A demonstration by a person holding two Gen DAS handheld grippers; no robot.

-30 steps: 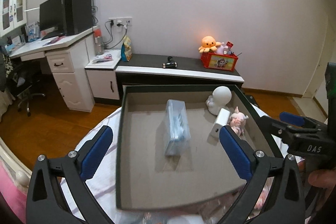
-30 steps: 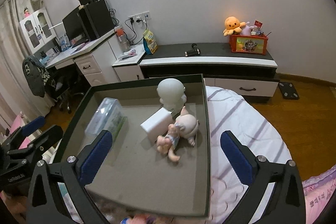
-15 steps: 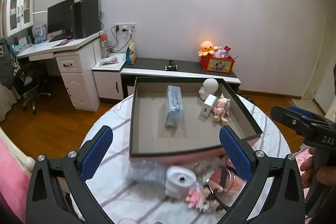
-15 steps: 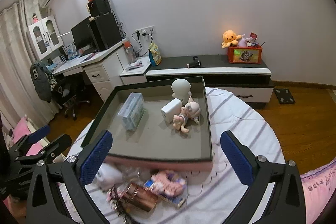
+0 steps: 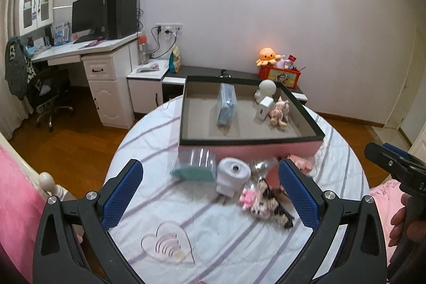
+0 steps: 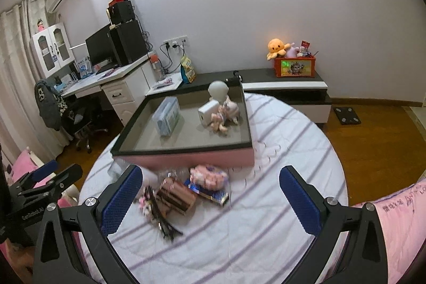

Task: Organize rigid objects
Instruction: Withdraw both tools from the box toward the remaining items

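A round table [image 5: 338,159] with a striped cloth carries a pink box [image 6: 186,159] holding a clear case [image 5: 226,104], a white charger [image 5: 264,111] and a doll [image 5: 278,112]. Small objects [image 6: 183,193] lie in front. The left gripper [image 5: 210,190] and right gripper [image 6: 210,190] are spread wide, holding nothing

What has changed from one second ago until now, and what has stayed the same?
Both grippers, left and right, pulled back from above the pink box, so the loose pile in front of it came into view. Nothing was gripped or released; jaws stay open and empty. The clear case, white figure, white charger and doll kept their places inside.
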